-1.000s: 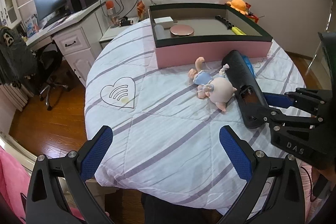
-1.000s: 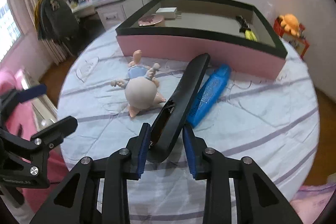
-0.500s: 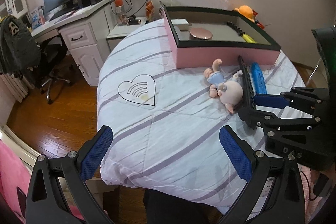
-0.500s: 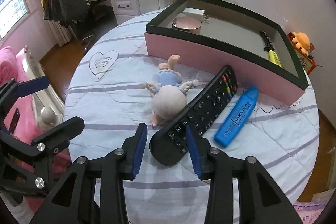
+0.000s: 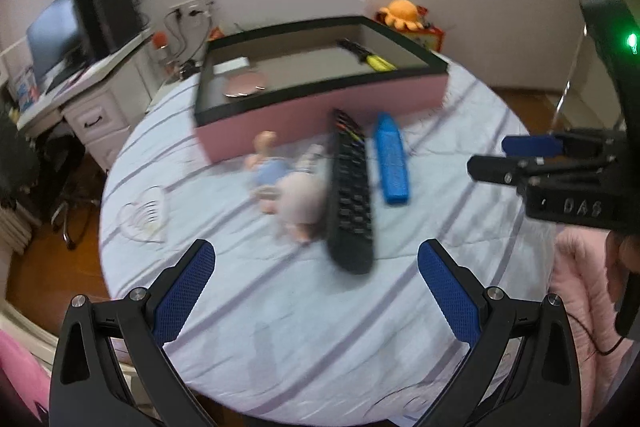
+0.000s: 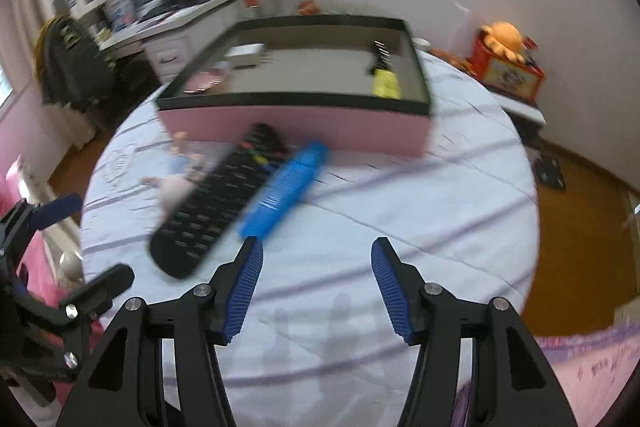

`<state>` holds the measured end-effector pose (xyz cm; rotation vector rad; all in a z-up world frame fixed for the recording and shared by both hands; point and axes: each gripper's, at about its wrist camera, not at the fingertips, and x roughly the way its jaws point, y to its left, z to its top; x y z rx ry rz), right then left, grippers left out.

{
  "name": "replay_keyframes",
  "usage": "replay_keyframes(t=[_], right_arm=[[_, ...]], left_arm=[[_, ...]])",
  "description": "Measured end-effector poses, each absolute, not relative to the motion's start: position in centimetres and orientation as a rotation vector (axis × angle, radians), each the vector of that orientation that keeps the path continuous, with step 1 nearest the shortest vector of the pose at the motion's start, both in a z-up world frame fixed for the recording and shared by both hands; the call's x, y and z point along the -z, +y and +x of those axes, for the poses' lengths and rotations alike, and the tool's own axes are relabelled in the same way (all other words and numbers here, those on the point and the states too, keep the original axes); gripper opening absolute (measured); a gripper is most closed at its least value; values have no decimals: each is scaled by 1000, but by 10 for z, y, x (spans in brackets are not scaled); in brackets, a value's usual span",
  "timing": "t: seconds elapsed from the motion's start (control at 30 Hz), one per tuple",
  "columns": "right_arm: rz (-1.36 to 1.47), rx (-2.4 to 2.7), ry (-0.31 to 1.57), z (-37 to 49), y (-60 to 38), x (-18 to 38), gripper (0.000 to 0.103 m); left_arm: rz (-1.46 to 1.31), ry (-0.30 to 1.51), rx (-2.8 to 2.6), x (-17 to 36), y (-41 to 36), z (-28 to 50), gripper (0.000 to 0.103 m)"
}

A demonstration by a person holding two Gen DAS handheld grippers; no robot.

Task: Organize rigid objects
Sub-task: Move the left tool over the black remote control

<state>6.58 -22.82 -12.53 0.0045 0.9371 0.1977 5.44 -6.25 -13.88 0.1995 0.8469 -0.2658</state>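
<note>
Right wrist view: the right gripper (image 6: 316,279) has just been opening, its blue pads spread with nothing between them. The black remote control (image 6: 218,201) lies buttons-up on the striped bedspread (image 6: 400,211), just beside the blue marker (image 6: 286,189), before the pink box (image 6: 296,125). The left gripper (image 5: 316,295) stands wide apart, empty.
</note>
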Motion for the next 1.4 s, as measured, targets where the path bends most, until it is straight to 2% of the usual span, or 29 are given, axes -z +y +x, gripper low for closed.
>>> replay_keyframes(t=[0.1, 0.13, 0.37, 0.47, 0.5, 0.57, 0.6, 0.63, 0.83, 1.07, 1.1, 1.13, 1.17, 1.2, 1.23, 1.4], right_arm=[[43, -190, 944, 66, -246, 133, 58], [53, -195, 947, 68, -250, 135, 58], [103, -230, 959, 72, -267, 152, 58], [115, -243, 959, 75, -270, 156, 58], [116, -244, 960, 76, -271, 157, 59], [123, -250, 963, 77, -272, 159, 59], [125, -251, 962, 78, -273, 159, 59], [126, -253, 961, 79, -273, 160, 59], [121, -280, 958, 81, -268, 161, 59], [118, -293, 965, 81, -267, 163, 59], [118, -293, 964, 81, -268, 163, 59], [119, -294, 965, 81, -268, 163, 59], [119, -295, 967, 81, -269, 163, 59], [118, -296, 967, 80, -269, 163, 59], [117, -297, 967, 80, -269, 164, 59], [124, -308, 967, 81, -271, 165, 60]], left_arm=[[247, 863, 234, 149, -79, 60, 101], [253, 873, 231, 152, -82, 61, 95], [324, 915, 145, 172, -91, 73, 77], [317, 925, 162, 175, -92, 77, 66], [303, 932, 181, 176, -92, 78, 57], [304, 934, 189, 175, -95, 78, 51], [298, 935, 211, 174, -96, 77, 41], [275, 945, 236, 174, -96, 76, 38], [155, 991, 333, 171, -95, 75, 35], [76, 1026, 395, 170, -102, 70, 36], [80, 1027, 379, 169, -102, 70, 42], [96, 1018, 355, 168, -102, 70, 59], [105, 1011, 327, 167, -101, 70, 69], [106, 1006, 306, 166, -99, 70, 87], [100, 999, 307, 164, -98, 71, 95], [-16, 1036, 343, 164, -83, 86, 94]])
